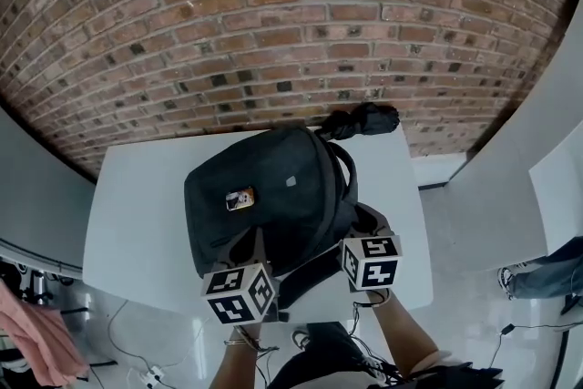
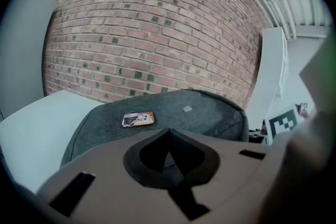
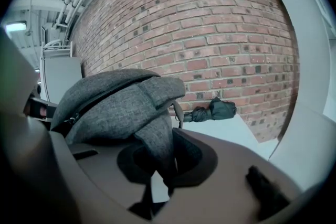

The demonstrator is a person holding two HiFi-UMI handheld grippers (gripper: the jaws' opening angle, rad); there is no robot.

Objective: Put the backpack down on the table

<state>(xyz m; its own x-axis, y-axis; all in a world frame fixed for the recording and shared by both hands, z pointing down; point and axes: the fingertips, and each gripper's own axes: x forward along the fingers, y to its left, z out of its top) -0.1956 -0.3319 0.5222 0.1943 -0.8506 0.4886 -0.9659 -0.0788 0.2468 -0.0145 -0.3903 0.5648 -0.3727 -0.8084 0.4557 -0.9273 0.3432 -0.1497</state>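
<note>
A dark grey backpack (image 1: 282, 196) lies on the white table (image 1: 137, 214), a small orange tag (image 1: 240, 198) on its top face. At its near edge, my left gripper (image 1: 258, 243) has its jaws together; in the left gripper view (image 2: 170, 157) grey fabric fills the gap between them, with the backpack (image 2: 173, 113) and tag (image 2: 138, 119) just beyond. My right gripper (image 1: 361, 234) is at the near right corner. In the right gripper view (image 3: 165, 157) it is shut on a grey shoulder strap (image 3: 155, 134) hanging from the backpack (image 3: 105, 102).
A folded black umbrella (image 1: 364, 118) lies at the table's back right corner, also seen as the umbrella (image 3: 212, 110). A brick wall (image 1: 291, 32) stands right behind the table. Grey panels flank both sides. A person's leg (image 1: 547, 273) is at the right; pink cloth (image 1: 36, 332) hangs low left.
</note>
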